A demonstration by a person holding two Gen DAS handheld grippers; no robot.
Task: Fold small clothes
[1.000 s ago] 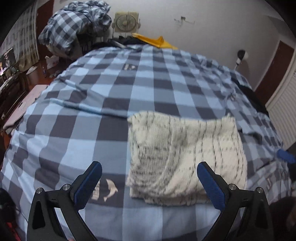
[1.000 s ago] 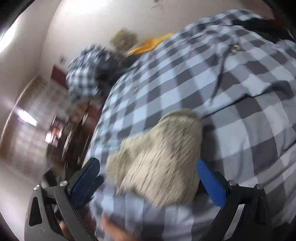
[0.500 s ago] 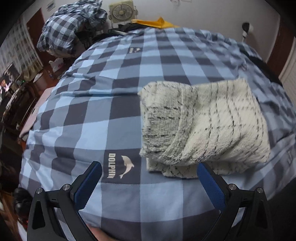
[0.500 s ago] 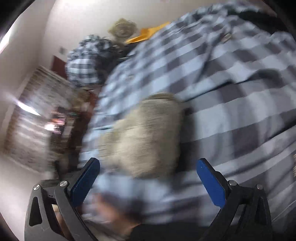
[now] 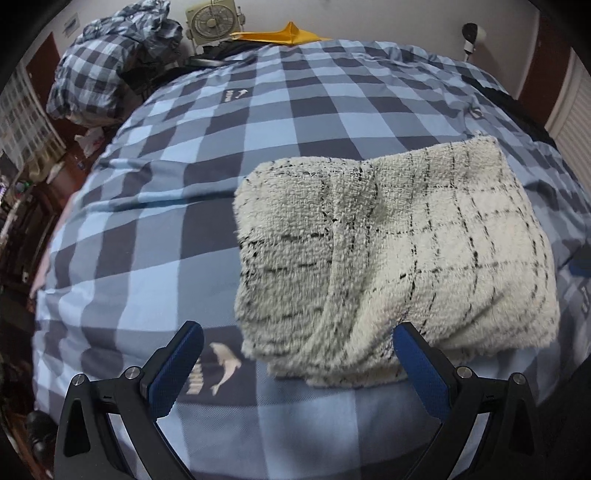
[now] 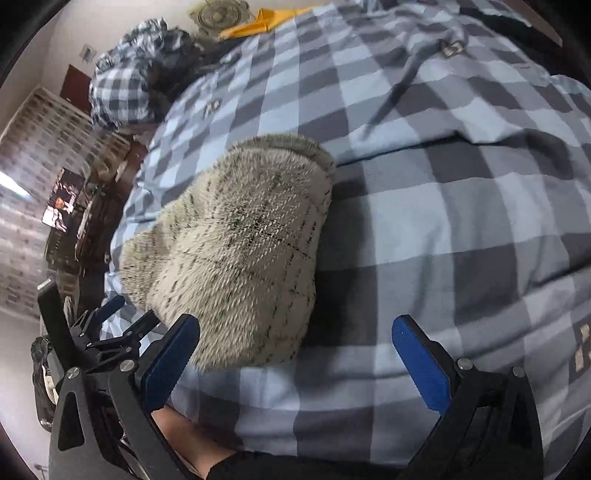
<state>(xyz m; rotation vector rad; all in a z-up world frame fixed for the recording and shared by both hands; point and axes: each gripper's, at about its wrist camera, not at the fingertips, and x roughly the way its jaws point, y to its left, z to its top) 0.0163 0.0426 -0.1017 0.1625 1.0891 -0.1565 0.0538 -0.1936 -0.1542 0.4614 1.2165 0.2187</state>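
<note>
Nearest the left wrist camera, the left gripper (image 5: 297, 363) hangs with its blue pads spread wide and nothing between them, just above the near edge of the checked bedspread (image 5: 155, 236), where a small dolphin print (image 5: 225, 363) sits between the fingers. The right-hand pad lies just in front of the near edge of the fluffy cream garment (image 5: 399, 254), though whether it touches the pile cannot be told. The right gripper (image 6: 295, 363) is likewise released and empty, its left pad close against the near end of the same garment (image 6: 236, 254), which from this side shows as a rounded, thick bundle lying on the bed. In the left view the garment reads as a compact rectangle of several layers, with one thick flap laid over the left half and a thinner layer peeking out beneath the front edge. Judging from this, the folding of this piece looks all but done, and the step in hand seems to be the release after the last fold. The next move probably calls for either squaring up the loose bottom layer or setting the bundle aside; the deep pile looks soft and springy, so a pinch would need to take all layers at once or the top flap may slide. Further off, a crumpled checked bundle (image 5: 110, 70), a small fan (image 5: 212, 22) and something yellow (image 5: 280, 33) lie beyond the bed's far edge.
</note>
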